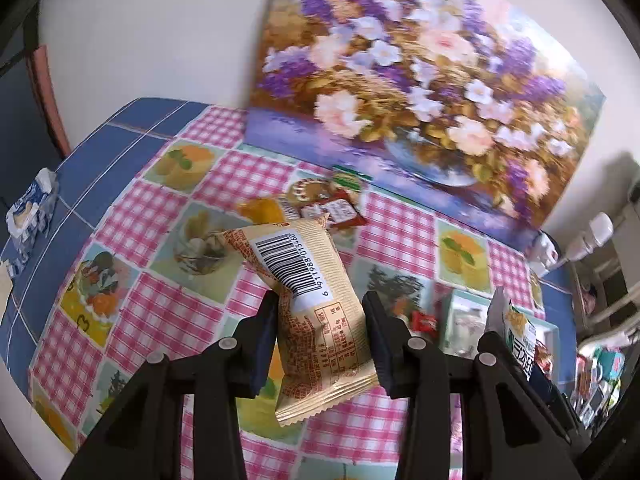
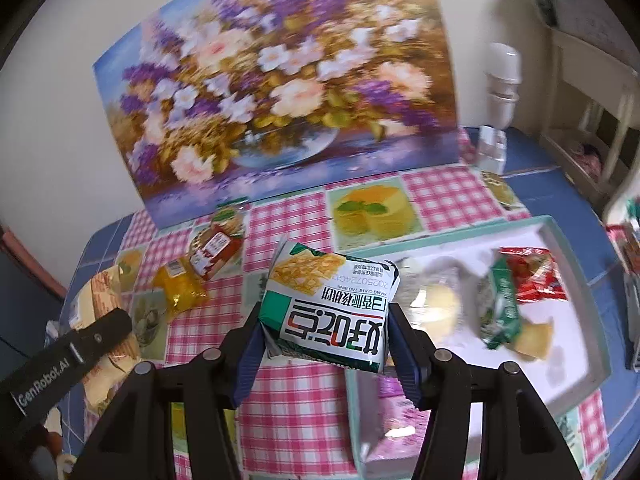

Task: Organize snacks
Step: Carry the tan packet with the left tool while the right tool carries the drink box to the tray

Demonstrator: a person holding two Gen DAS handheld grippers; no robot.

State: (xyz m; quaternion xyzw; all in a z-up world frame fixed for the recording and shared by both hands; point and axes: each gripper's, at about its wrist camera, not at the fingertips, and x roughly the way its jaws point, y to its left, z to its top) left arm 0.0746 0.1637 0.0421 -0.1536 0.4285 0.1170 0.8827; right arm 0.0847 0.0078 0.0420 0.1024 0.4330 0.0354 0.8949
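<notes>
Left gripper (image 1: 320, 312): a beige snack packet (image 1: 316, 304) is clamped between the two dark fingers and held above the tablecloth (image 1: 256, 168).
Beige packet, look: tan wrapper with reddish-brown print, a nutrition table and a white barcode label are seen on the face turned to the camera; the end seals are crimped.
Beige packet, axis: the long axis runs from the crimped end near the camera up and away toward the painting (image 1: 420, 80), leaning left; the upper part is bent over.
Right gripper (image 2: 324, 320): a green-and-white cracker packet (image 2: 332, 308) is gripped between the blue-padded fingers, above the near left corner of the tray (image 2: 576, 280).
Cracker packet, look: white wrapper with green bands, a picture of square crackers and large characters that are seen upside down.
Cracker packet, axis: the long axis points away from the camera; the cracker picture lies at the far end.
Tray contents: a red packet (image 2: 532, 276), a green packet (image 2: 500, 308) and pale round snacks are seen inside.
Loose snacks: a yellow packet (image 2: 180, 288) and a red sachet (image 2: 216, 252) lie on the cloth near the painting.
</notes>
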